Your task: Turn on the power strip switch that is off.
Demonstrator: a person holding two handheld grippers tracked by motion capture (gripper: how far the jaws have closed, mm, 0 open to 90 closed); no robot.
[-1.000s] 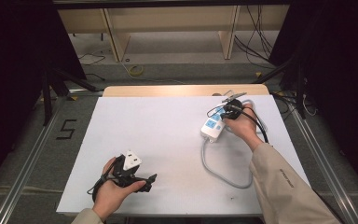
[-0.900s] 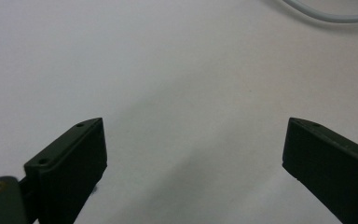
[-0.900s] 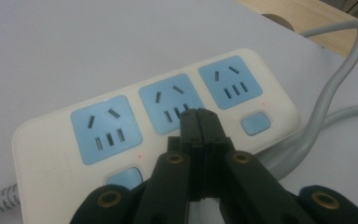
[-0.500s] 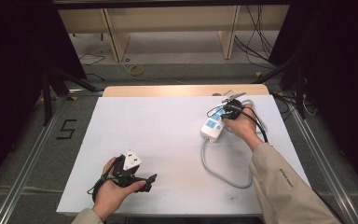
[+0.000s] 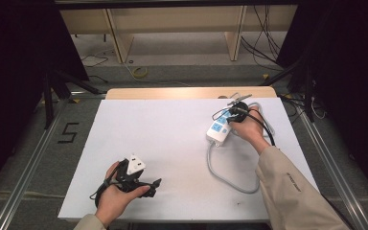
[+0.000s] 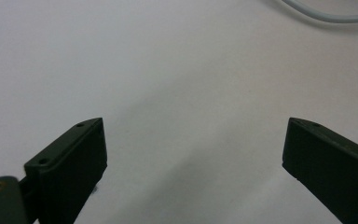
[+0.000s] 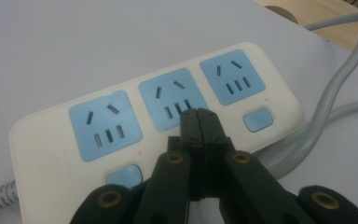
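Nearest the person, the left hand-held gripper (image 5: 154, 182) was held low over the front of the white worktop (image 5: 172, 139), its jaws spread wide apart with nothing between them; in the left gripper view only bare surface and a loop of grey cord (image 6: 326, 16) lay beyond them. It appeared to be parked there, kept clear while the other hand worked. Farther back and to the right, the white power strip (image 5: 219, 131) lay flat on the worktop, near its right edge, with its cord (image 5: 230, 179) curling back toward the person. The right hand-held gripper (image 7: 199, 116) was brought down over the strip with its jaws pressed together, nothing gripped, the joined tips resting at the middle socket (image 7: 175, 103). Closed jaws were judged to serve as a single blunt point for pressing or steadying the strip; whether they actually touched it could not be told. Three blue socket faces were counted on the strip, and two blue switch buttons (image 7: 258, 119) were seen along its near edge. One strip and one cord were counted.
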